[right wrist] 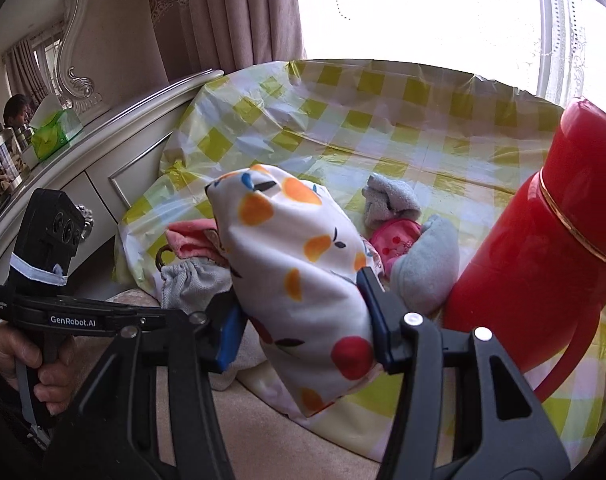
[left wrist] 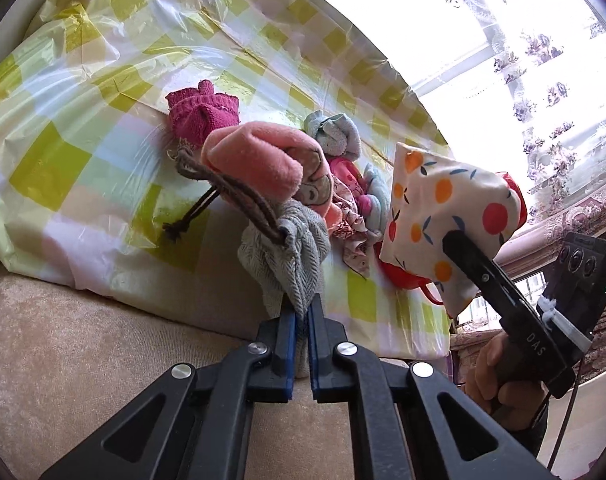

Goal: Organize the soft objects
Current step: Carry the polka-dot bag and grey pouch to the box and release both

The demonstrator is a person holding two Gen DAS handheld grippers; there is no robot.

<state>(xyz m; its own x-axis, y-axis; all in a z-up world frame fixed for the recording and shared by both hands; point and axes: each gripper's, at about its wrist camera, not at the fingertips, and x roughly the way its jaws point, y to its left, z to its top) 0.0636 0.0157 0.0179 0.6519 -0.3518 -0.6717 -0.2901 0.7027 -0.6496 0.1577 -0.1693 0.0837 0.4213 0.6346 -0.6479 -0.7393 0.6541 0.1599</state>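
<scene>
**Two soft bags lifted above the checked cloth**

Yellow-and-white checked plastic sheeting (left wrist: 83,128) covers the raised surface, with a beige cushion below it and a bright window behind.

From the left wrist camera, the left gripper (left wrist: 302,312) has its blue-padded jaws pressed nearly together on the lower edge of a grey drawstring pouch (left wrist: 291,256). The pouch hangs straight up from the jaws, its brown cord (left wrist: 243,196) trailing to the left. Just behind it lie a pink plush piece (left wrist: 255,160), a magenta knit item (left wrist: 201,114) and a pale blue sock (left wrist: 337,134). To the right, the right gripper (left wrist: 459,244) holds a fruit-print cloth bag (left wrist: 443,208) clear of the sheeting, a hand (left wrist: 503,384) on its grip.

From the right wrist camera, the fruit-print bag sits between the jaws, which are set partway apart and clamp its lower half from both sides; its top leans up and left. A red thermos (right wrist: 543,248) stands just right of it, with a grey soft item (right wrist: 427,264) and a pink item (right wrist: 395,240) between them, behind the jaws. The left gripper's handle shows at far left.
</scene>
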